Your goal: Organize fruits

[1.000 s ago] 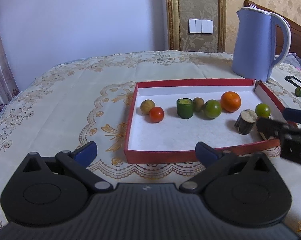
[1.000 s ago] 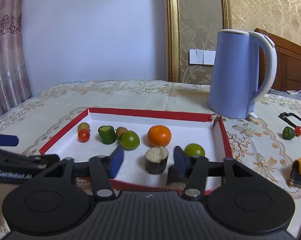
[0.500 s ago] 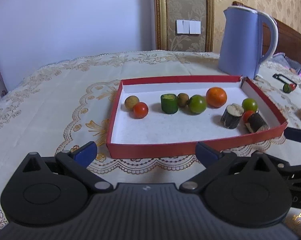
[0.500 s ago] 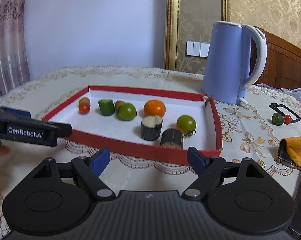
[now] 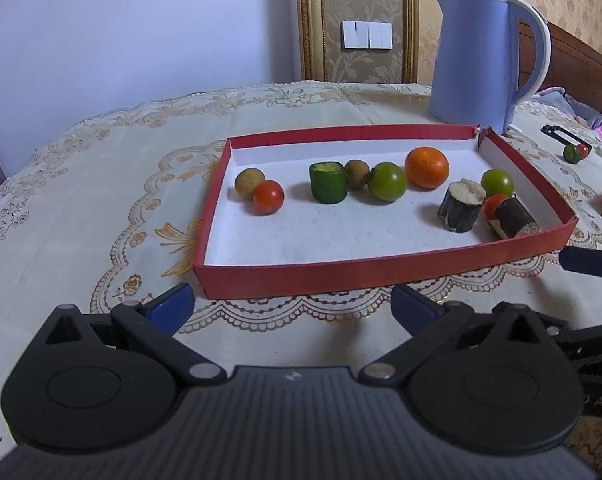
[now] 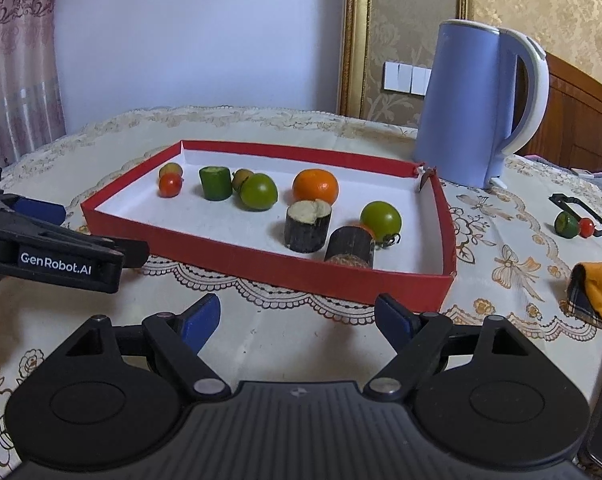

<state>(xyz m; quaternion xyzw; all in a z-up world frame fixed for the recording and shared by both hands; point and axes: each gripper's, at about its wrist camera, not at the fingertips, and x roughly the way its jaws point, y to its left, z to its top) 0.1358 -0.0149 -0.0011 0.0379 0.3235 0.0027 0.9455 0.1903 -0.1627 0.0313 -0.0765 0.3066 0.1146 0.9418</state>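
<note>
A red tray (image 5: 381, 270) (image 6: 301, 276) with a white floor holds several fruits: an orange (image 5: 426, 168) (image 6: 315, 186), green tomatoes (image 5: 388, 181) (image 6: 380, 218), a red tomato (image 5: 267, 197) (image 6: 169, 185), a green cucumber piece (image 5: 327, 182) (image 6: 215, 183) and two dark cut cylinders (image 5: 461, 205) (image 6: 307, 225). My left gripper (image 5: 291, 308) is open and empty in front of the tray's near edge. My right gripper (image 6: 297, 318) is open and empty in front of the tray's near right part.
A blue kettle (image 5: 481, 60) (image 6: 477, 100) stands behind the tray's far right corner. A small green fruit and a red one (image 6: 572, 225) lie by a black clip at the right. An orange cloth (image 6: 597, 292) lies at the right edge.
Both grippers have drawn back from the tray. The right gripper was closed on a dark cylinder inside the tray; it has let it go, opened wide and now hovers outside.
</note>
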